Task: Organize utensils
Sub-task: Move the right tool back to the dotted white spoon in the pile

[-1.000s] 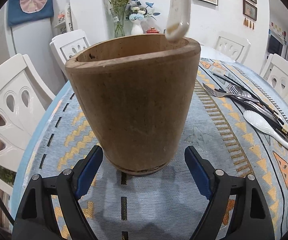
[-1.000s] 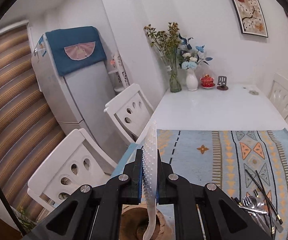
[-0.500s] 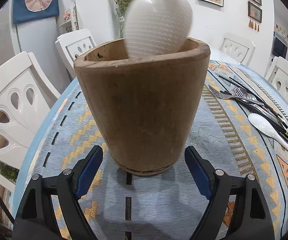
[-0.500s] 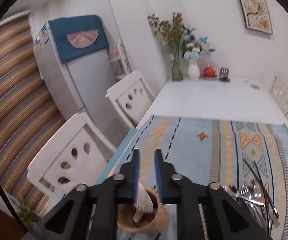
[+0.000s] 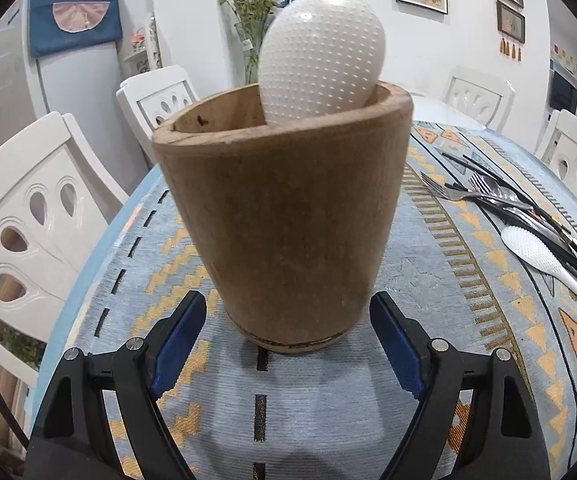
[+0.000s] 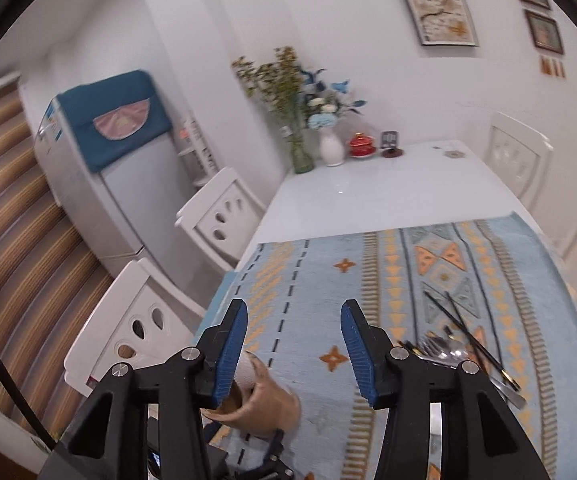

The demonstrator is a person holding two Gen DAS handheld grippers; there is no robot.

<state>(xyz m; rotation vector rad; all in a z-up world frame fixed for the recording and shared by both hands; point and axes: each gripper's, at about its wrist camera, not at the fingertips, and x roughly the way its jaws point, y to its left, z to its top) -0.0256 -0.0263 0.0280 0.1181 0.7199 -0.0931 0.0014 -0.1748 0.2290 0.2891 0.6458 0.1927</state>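
— What has changed?
— The right claw (image 6: 294, 306) held the white spoon (image 5: 320, 52) upright over the pot (image 5: 280, 220). Now the spoon stands inside the pot, and the claw has pulled away toward the cutlery side.
— And the setting, biggest first?
— A patterned blue cloth (image 5: 428, 280) covers the near end of a white table (image 6: 368, 192). The wooden pot stands on the cloth.
— The claws?
— The left claw (image 5: 288, 304) is wide, one pad on each side of the pot's foot, with a gap showing on both sides. The right claw's jaws have just been opening; they stand parted with nothing between them.
— The spoon?
— Bowl up, leaning on the pot's far rim.
— Anything else?
— A second white spoon (image 5: 544, 256), forks (image 5: 460, 192) and chopsticks (image 5: 560, 232) lie heaped on the cloth, well apart from the pot.
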